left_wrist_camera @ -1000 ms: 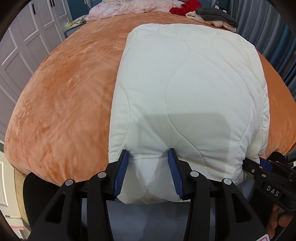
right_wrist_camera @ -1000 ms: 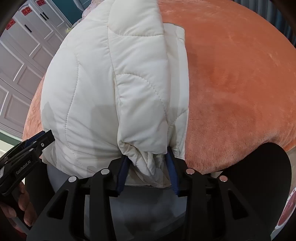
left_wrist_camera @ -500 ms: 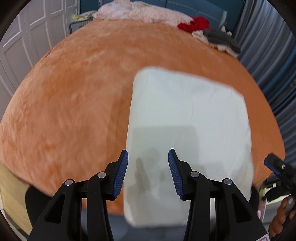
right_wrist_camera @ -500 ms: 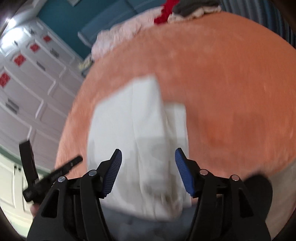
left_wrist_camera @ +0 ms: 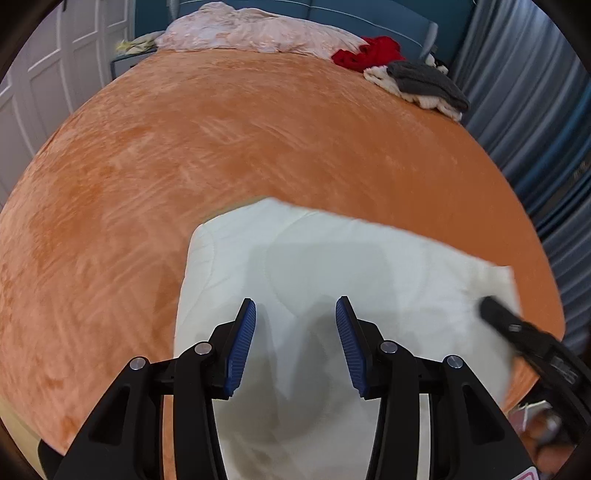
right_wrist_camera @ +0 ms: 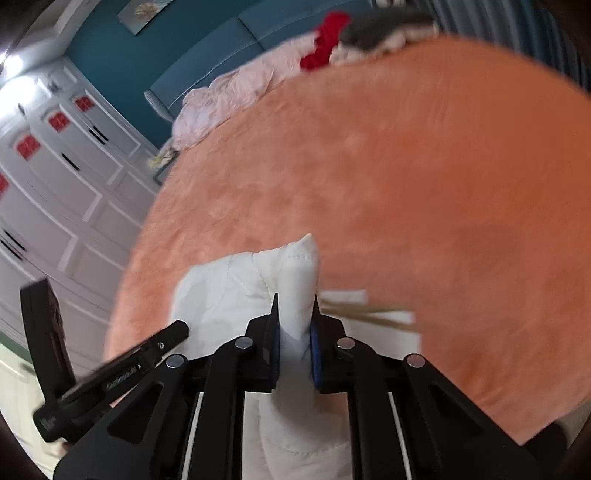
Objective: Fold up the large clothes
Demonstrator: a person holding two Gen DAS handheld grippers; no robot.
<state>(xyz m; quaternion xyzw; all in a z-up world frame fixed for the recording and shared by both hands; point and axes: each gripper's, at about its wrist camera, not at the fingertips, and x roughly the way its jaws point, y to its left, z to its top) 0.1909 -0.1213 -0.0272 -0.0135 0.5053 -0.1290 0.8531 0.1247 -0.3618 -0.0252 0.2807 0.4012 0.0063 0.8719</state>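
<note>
Jacket [left_wrist_camera: 332,266], white and quilted, lies folded on the orange bed [left_wrist_camera: 221,147] near its front edge. Left gripper [left_wrist_camera: 295,339] hovers above it, jaws apart and empty. Right gripper [right_wrist_camera: 294,328] pinches a fold of the jacket.

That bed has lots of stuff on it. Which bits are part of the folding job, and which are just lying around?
In the job:
white quilted jacket
left gripper, open
right gripper, pinching the jacket

Lying about:
red garment
grey garment
pink bedding
orange bedspread
</note>
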